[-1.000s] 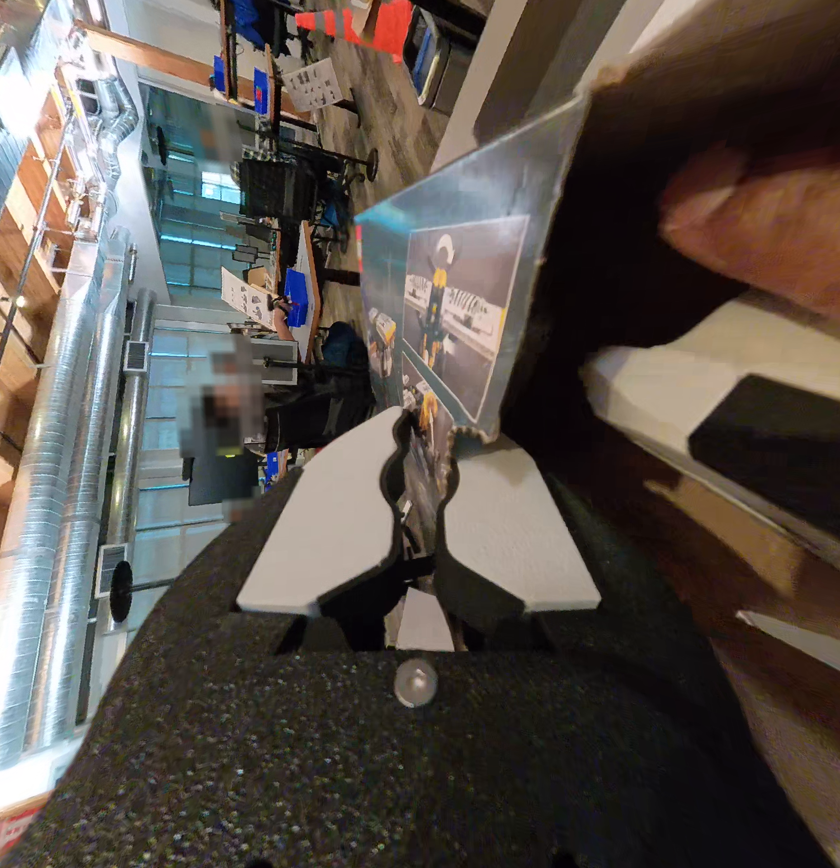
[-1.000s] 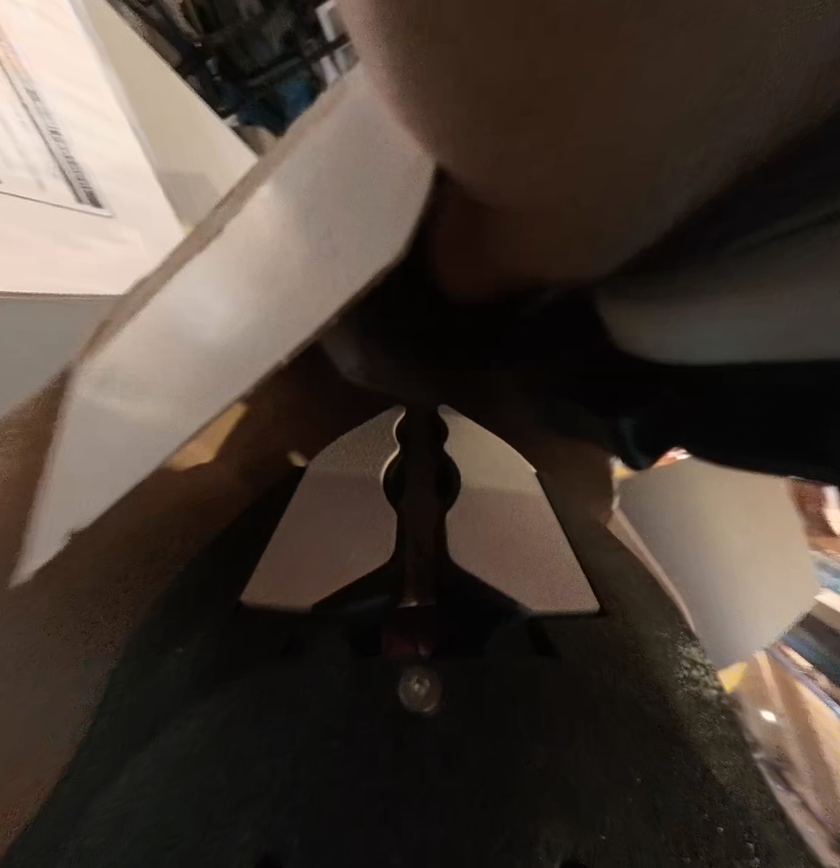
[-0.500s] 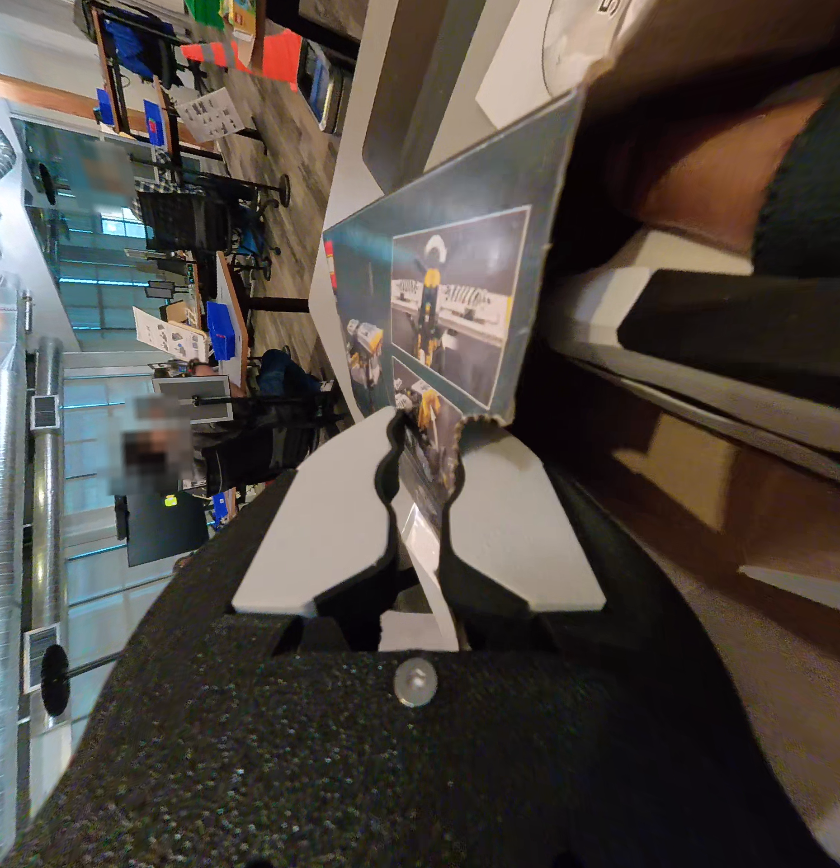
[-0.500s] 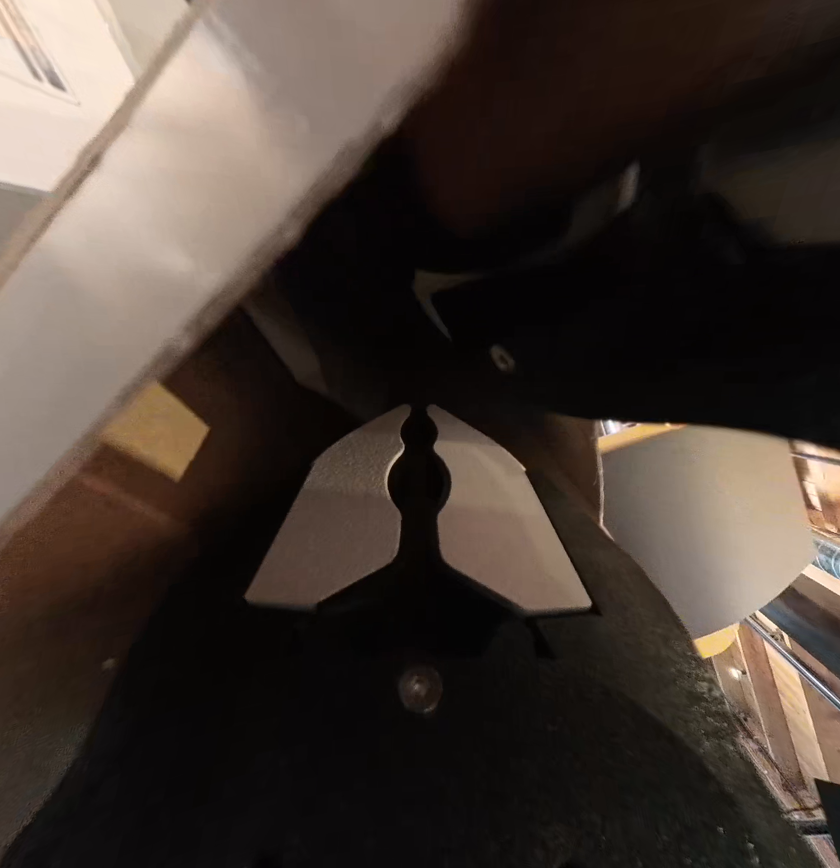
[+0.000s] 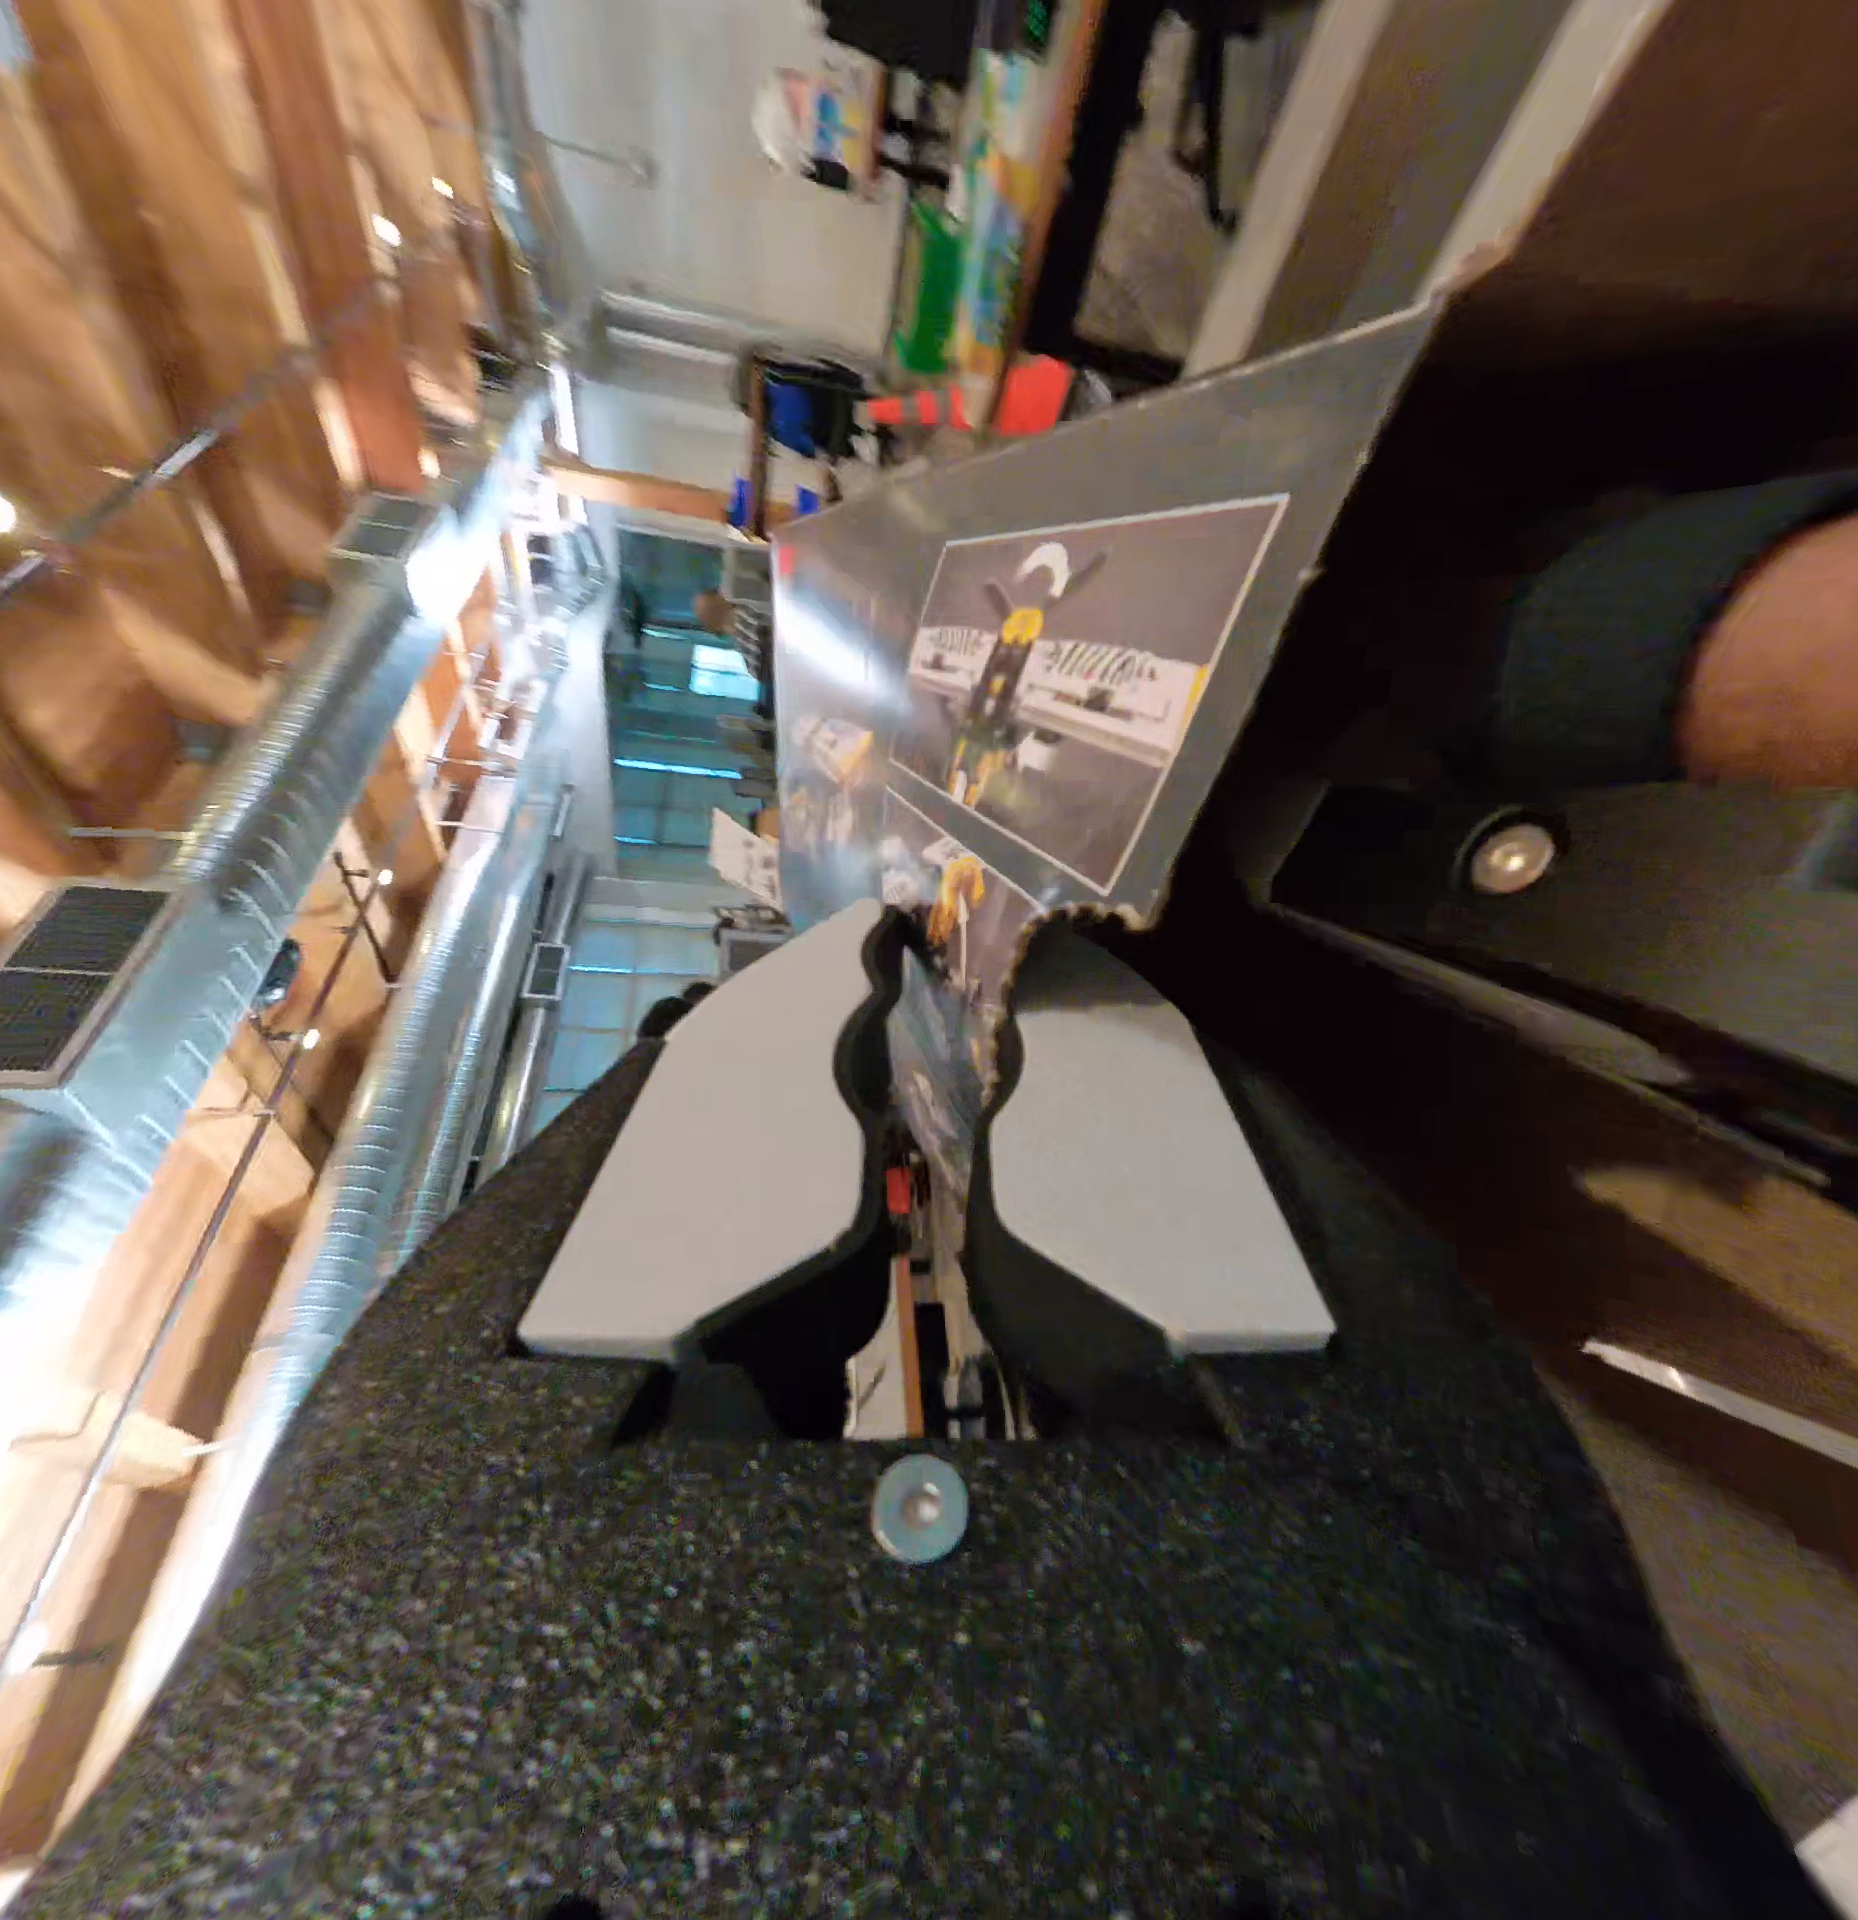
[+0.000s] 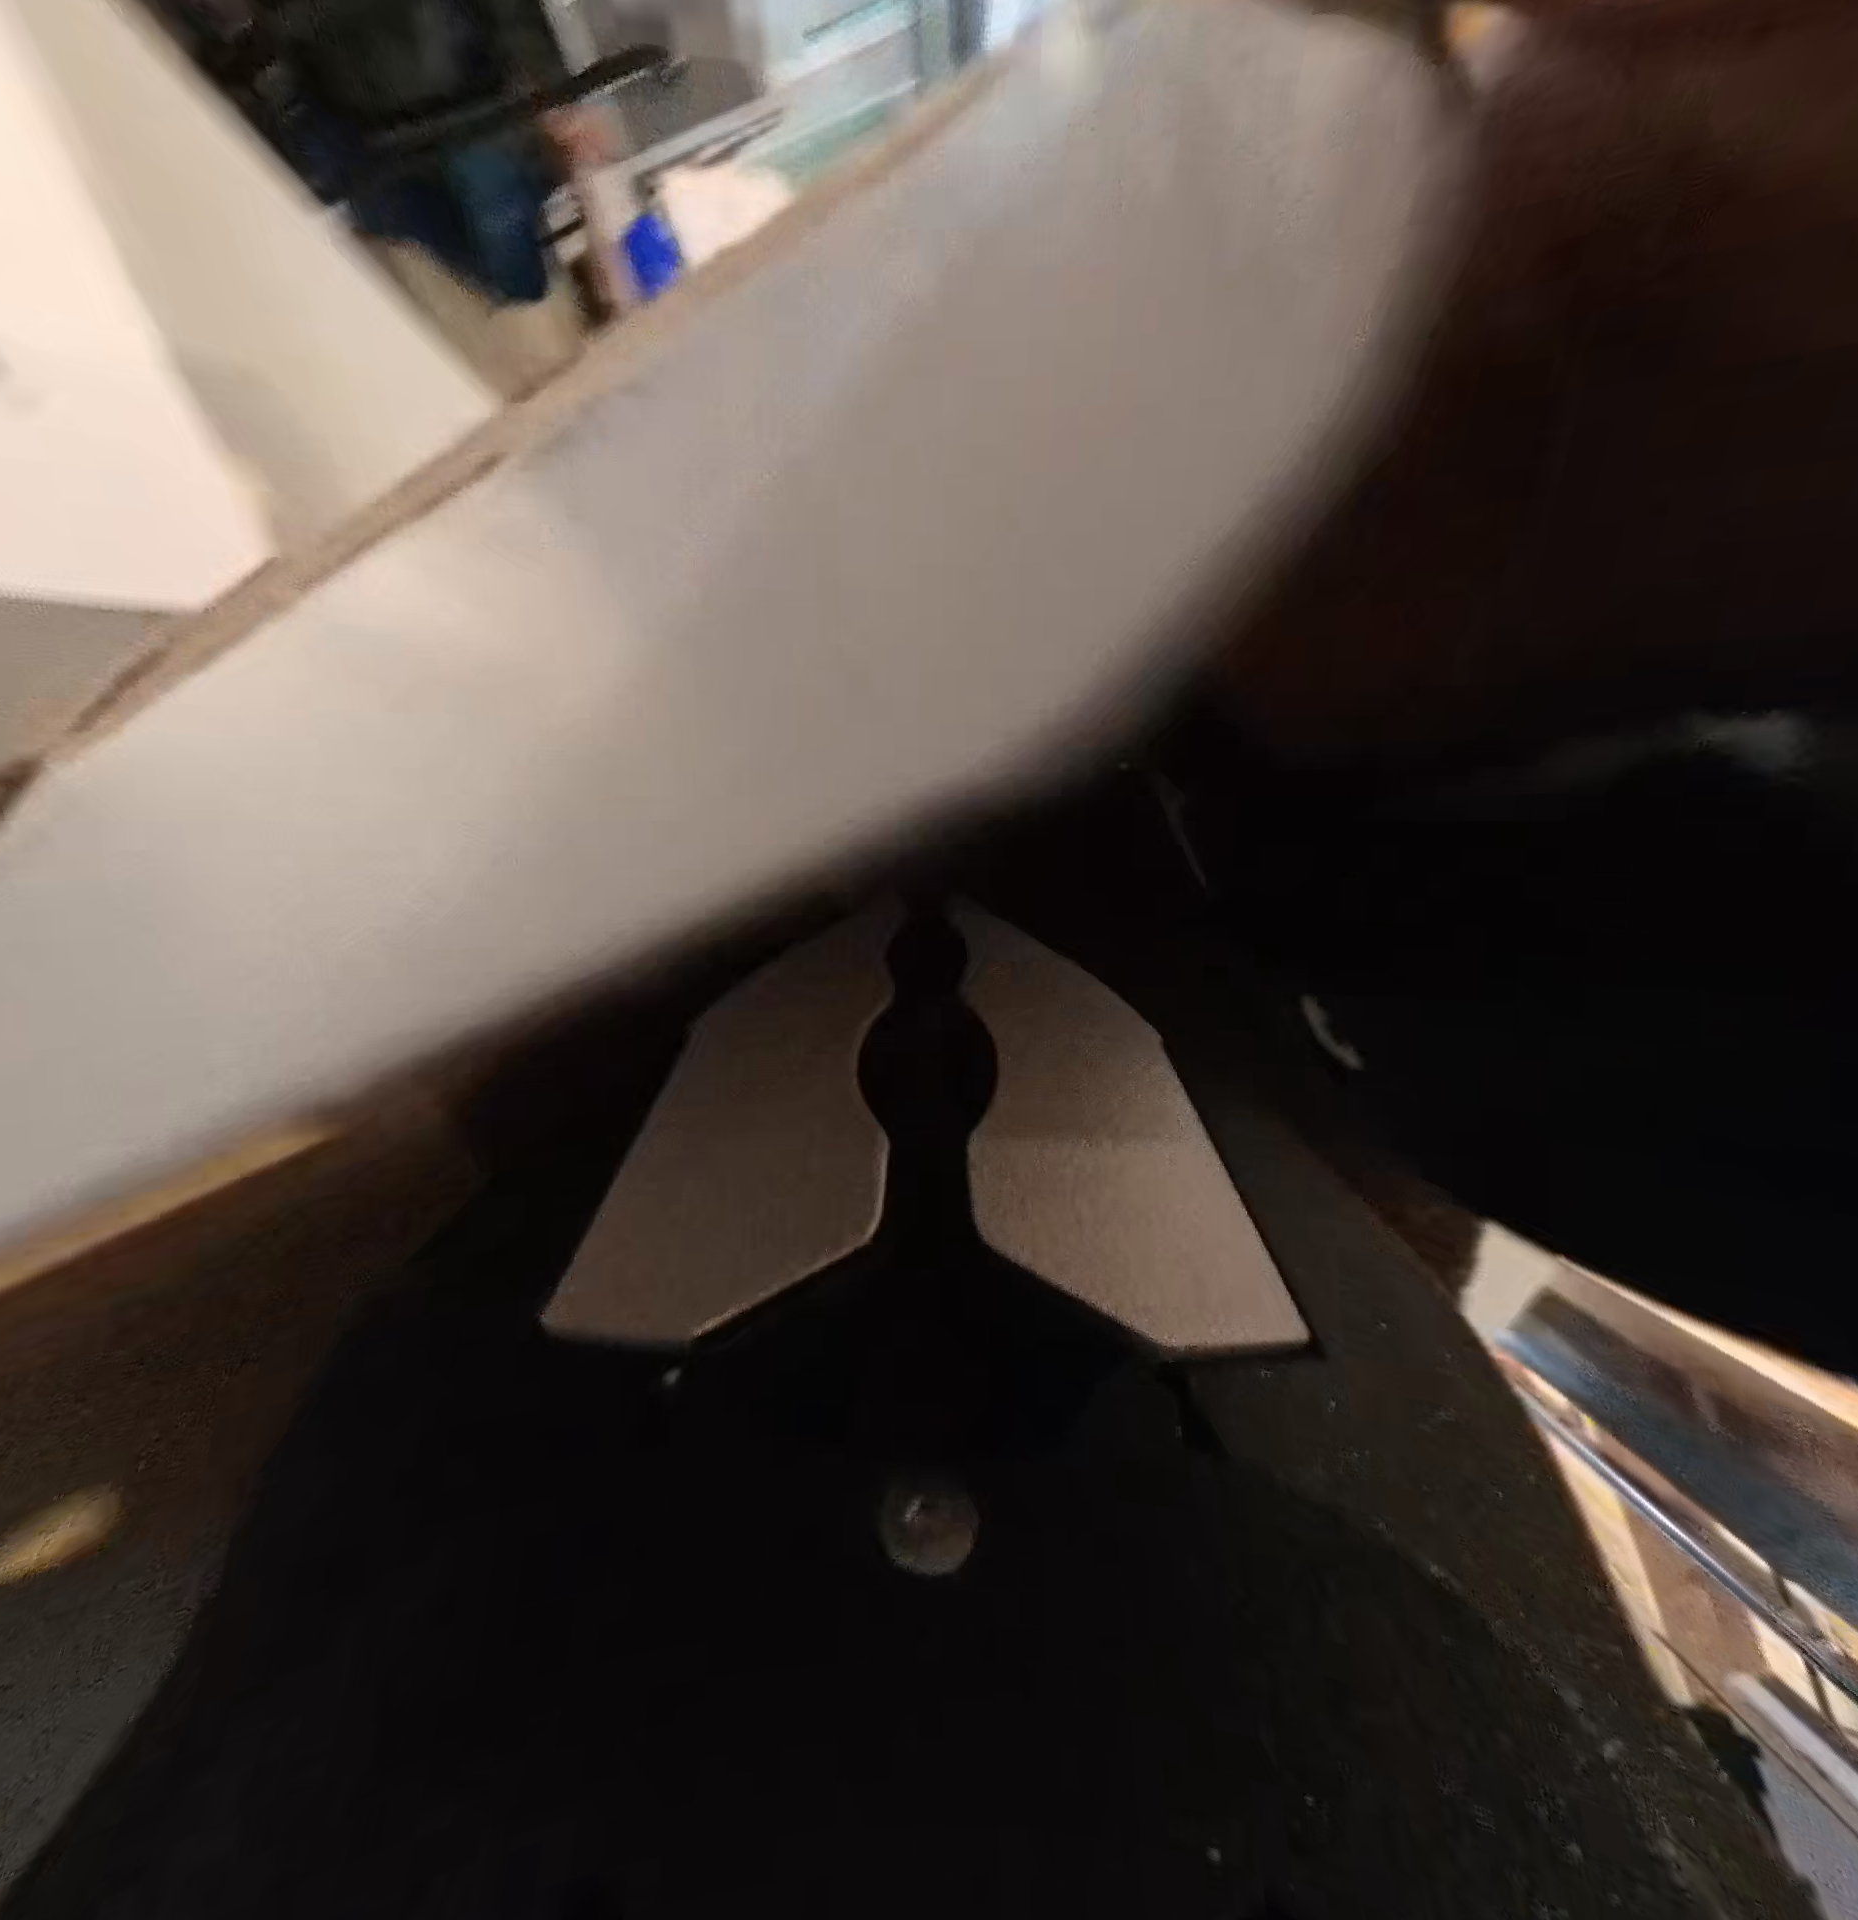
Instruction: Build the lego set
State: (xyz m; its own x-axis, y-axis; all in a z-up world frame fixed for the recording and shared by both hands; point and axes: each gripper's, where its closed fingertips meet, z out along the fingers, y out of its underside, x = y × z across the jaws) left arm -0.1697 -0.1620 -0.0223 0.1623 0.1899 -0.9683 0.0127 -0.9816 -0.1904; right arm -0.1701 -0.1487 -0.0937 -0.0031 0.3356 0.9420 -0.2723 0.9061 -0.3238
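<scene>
L gripper (image 5: pixel 930 935) jaws clamp printed box flap (image 5: pixel 1050 665) edge btwn pads; R gripper (image 6: pixel 930 914) jaws clenched, bare, under blurred white flap (image 6: pixel 696 582).

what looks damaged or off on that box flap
The printed flap has a ragged, torn edge right where the left gripper clamps it; the corrugated core shows in a chewed scallop. The rest of the flap looks flat and clean.
</scene>
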